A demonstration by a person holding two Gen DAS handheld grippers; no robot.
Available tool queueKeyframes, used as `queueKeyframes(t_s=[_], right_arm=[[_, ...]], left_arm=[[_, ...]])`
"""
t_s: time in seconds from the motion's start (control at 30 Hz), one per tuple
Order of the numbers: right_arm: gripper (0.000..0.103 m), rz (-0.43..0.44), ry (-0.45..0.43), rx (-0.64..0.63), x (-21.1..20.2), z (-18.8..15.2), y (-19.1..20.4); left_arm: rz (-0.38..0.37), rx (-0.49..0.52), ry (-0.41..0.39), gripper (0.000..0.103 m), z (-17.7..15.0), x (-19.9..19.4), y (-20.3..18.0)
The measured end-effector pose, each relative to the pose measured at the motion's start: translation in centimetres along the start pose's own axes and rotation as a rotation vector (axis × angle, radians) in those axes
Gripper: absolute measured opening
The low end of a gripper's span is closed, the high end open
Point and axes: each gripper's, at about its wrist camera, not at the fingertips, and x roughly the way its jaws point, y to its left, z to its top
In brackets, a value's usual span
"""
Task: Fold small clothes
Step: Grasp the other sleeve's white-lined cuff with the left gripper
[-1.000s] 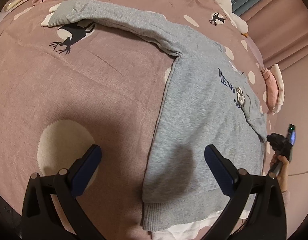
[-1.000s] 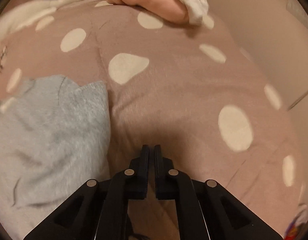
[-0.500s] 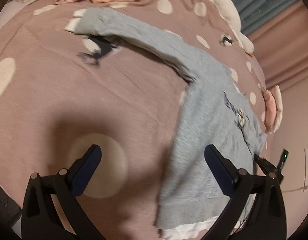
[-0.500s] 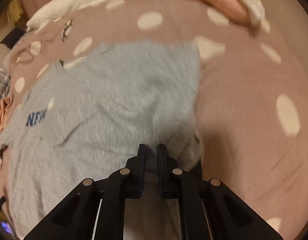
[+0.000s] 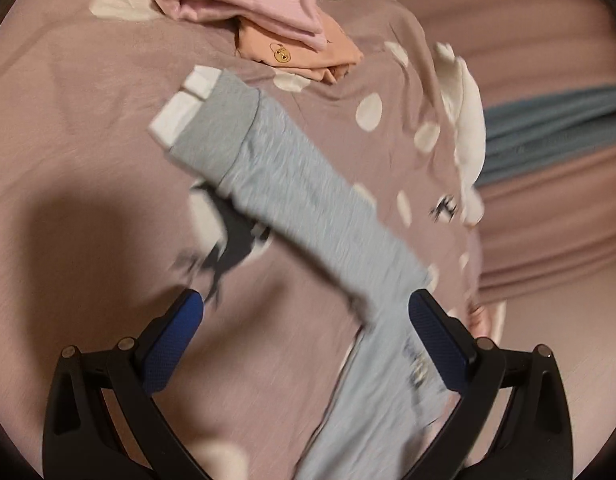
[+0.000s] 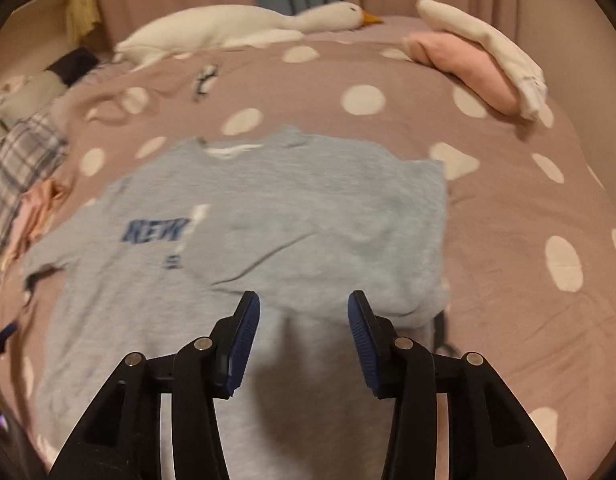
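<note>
A small grey sweatshirt (image 6: 268, 220) with blue "NEW" lettering lies flat on the pink dotted bedspread (image 6: 487, 240). Its right side is folded over the body. My right gripper (image 6: 304, 312) is open and empty, just above the folded part near the hem. In the left wrist view the long grey sleeve (image 5: 292, 196) with a white cuff stretches out over the bedspread (image 5: 88, 140). My left gripper (image 5: 306, 308) is wide open and empty, hovering over the sleeve near the armpit.
Folded pink and orange clothes (image 5: 268, 12) lie beyond the sleeve cuff. A white goose plush (image 6: 244, 28) lies at the bed's far edge. A pink and white folded pile (image 6: 479, 60) sits far right. Plaid cloth (image 6: 20, 168) lies at the left.
My right gripper carried the sweatshirt's right side over the body and has opened, letting it go. My left gripper has swung from the hem up toward the outstretched sleeve.
</note>
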Motion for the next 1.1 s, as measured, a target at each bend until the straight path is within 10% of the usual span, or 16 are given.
queueKeyframes(t_s=[0.13,0.47,0.53,0.67,0.73,0.87,1.1], right_arm=[[0.045,0.029,-0.002,-0.018,-0.1,-0.9,0.4],[0.045,0.071,-0.048,-0.01,-7.7,-4.4,-4.2],[0.045,0.068,-0.06,-0.008,-8.2,-4.7,-4.2],[0.045,0.06,-0.08,-0.001,-8.6,-5.5,-4.4],[0.045,0.069,-0.069,0.017,-8.3,-5.9,-4.9],[0.045,0.069,-0.061,0.048,-7.9,-6.6,-5.7],[0.045,0.096,-0.073,0.098,-8.4,-7.5,-7.0]], left_arm=[[-0.059,-0.108,0.07,0.103,2.1,3.5,0.7],[0.0,-0.181,-0.14,0.101,6.1,3.7,0.4],[0.042,-0.221,-0.177,0.092,6.5,3.4,0.8],[0.164,-0.258,-0.187,0.02,6.9,3.3,1.3],[0.202,-0.242,-0.168,0.016,7.1,3.4,1.3],[0.307,-0.03,-0.233,0.015,6.2,2.1,-2.8],[0.264,0.413,-0.262,0.015,1.0,2.5,-15.3]])
